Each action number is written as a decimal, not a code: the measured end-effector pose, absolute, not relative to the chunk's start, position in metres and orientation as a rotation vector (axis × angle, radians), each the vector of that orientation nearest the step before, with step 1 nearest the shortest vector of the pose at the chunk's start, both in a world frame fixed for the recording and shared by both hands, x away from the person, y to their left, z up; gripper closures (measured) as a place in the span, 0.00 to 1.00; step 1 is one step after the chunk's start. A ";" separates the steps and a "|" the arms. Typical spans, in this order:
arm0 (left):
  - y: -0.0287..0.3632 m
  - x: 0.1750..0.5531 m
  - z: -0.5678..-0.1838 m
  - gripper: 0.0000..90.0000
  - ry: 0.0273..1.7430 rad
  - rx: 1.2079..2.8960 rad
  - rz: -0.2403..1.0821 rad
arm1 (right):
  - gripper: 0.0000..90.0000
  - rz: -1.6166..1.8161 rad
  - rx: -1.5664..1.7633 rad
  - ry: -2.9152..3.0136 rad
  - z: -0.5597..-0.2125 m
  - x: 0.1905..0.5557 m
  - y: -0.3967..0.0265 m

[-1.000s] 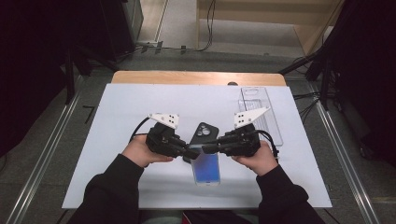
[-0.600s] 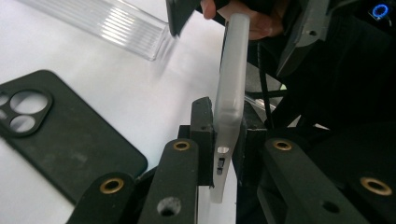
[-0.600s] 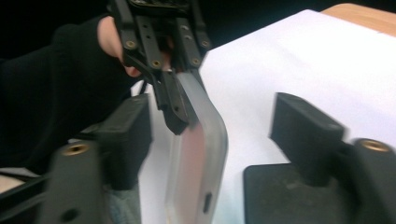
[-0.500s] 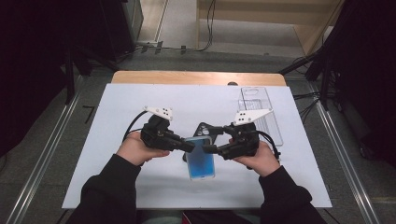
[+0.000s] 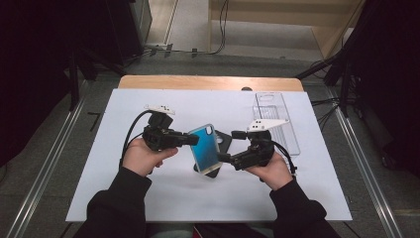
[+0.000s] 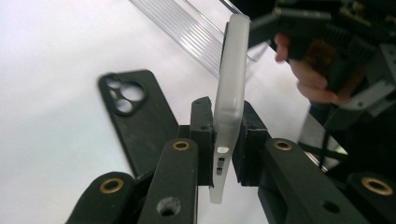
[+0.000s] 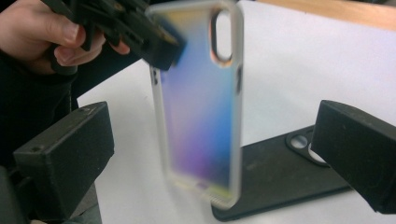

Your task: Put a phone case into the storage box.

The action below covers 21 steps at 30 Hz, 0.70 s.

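White table point(image 5: 148, 198) was seen under both hands. By the left gripper point(image 5: 194, 140) the iridescent phone case point(image 5: 206, 154) was pinched at its edge and held upright. The right gripper point(image 5: 227, 147) had just been opening, its jaws spread apart beside the case. A black phone case point(image 5: 225, 141) was laid flat underneath.

Iridescent blue-purple phone case point(image 7: 201, 102), frosted rim; black phone case point(image 6: 140, 121); clear ribbed tray point(image 5: 275, 119); white table point(image 5: 148, 198).

The iridescent phone case point(image 5: 205, 148) stands upright between both grippers, blocking passage across. The black phone case point(image 5: 224, 141) lies just behind it; the clear tray point(image 5: 277, 116) flanks the right. The near white surface point(image 5: 198, 198) lies open.
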State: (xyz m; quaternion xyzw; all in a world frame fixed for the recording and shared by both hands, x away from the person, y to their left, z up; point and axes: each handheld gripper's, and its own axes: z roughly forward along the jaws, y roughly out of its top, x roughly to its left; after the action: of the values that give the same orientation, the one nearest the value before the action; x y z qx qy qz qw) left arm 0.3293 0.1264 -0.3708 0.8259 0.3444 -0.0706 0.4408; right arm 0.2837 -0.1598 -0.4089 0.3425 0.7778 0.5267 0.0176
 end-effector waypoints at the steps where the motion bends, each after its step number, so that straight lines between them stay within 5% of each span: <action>1: 0.127 0.330 -0.370 0.90 0.874 2.042 -0.168 | 0.00 1.642 1.071 2.406 -0.410 0.283 -0.159; 21: 0.117 0.326 -0.371 0.90 1.066 2.014 -0.095 | 0.00 1.497 1.205 2.235 -0.418 0.275 -0.131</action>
State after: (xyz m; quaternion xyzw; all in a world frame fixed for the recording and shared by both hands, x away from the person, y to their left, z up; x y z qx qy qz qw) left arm 0.3260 0.1167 -0.3706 0.8026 0.4248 -0.0380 0.4171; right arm 0.2753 -0.1314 -0.4183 0.4068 0.7547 0.5055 0.0972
